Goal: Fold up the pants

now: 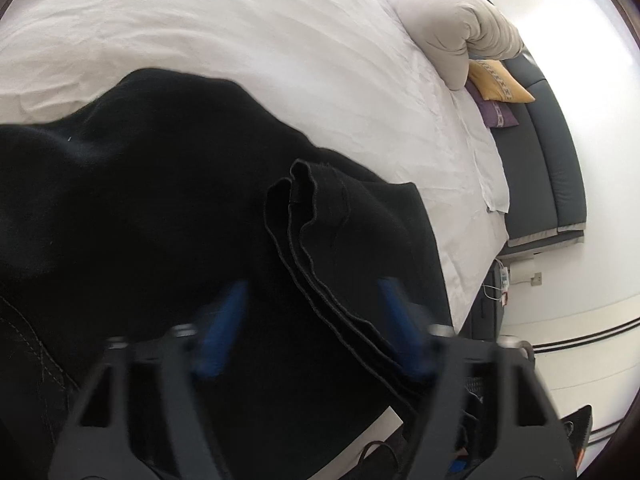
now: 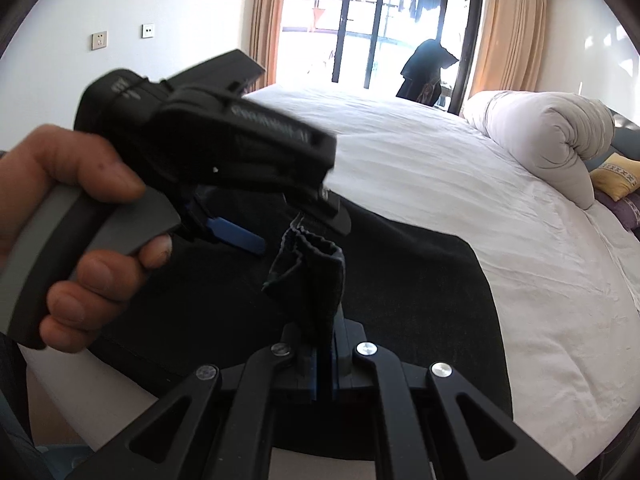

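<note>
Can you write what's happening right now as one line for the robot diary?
step: fold pants | black pants on bed | right gripper jaws shut on pants hem | left gripper jaws apart around hem edge, not pressing

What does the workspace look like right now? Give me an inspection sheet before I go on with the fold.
Surface: bed with wrinkled white sheet.
Job's things: black pants spread on the bed; stacked hems raised.
Clutter: rolled duvet, yellow cushion and purple cushion at the head.
Grippers: right gripper shut on bunched pants fabric; left gripper apart around the hems, pads not pressing; hand on its grip.
Cables: thin wires beside the bed.
Surroundings: curtains, balcony door, wall sockets.
</note>
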Available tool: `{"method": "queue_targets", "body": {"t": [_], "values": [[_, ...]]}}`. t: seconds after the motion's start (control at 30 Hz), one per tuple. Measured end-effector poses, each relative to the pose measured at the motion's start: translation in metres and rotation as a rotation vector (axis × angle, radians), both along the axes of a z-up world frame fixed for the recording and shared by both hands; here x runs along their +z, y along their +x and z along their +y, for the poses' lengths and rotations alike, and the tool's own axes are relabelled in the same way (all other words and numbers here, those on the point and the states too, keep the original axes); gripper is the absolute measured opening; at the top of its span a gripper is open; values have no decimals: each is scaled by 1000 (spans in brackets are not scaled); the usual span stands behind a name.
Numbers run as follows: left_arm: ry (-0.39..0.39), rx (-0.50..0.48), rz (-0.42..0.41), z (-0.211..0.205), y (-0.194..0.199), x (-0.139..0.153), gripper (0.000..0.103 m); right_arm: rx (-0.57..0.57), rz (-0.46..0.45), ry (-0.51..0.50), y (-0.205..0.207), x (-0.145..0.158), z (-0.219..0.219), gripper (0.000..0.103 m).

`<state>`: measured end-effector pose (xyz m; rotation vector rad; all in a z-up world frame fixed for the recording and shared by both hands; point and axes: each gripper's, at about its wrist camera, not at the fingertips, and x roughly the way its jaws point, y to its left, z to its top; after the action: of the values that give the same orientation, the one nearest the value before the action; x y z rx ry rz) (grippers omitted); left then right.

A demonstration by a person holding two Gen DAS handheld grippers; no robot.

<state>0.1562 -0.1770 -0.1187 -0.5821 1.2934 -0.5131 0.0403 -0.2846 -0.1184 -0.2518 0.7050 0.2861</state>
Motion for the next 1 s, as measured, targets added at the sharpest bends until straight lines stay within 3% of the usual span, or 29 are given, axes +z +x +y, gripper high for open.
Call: {"method": "queue_targets", "body": {"t": [0.03, 0.27, 0.4, 0.57, 0.77, 1.0], "values": [[-16, 6, 16, 3, 0, -3, 31, 10, -7, 1, -3, 0, 3, 5], [-36, 52, -22, 32, -8, 7, 15, 78, -16, -10, -13, 12, 35, 5], [-16, 85, -52, 53, -15, 15, 13, 127, -14, -12, -14, 15, 51, 5], [53, 104, -65, 67, -22, 5, 13, 175, 16, -21, -19, 9, 70, 5], [110, 92, -100, 69, -23, 4, 13, 183, 59, -33, -10, -2, 79, 6], [124, 104, -113, 82, -29, 5, 13, 180, 71, -5, -11, -3, 91, 6]]}}
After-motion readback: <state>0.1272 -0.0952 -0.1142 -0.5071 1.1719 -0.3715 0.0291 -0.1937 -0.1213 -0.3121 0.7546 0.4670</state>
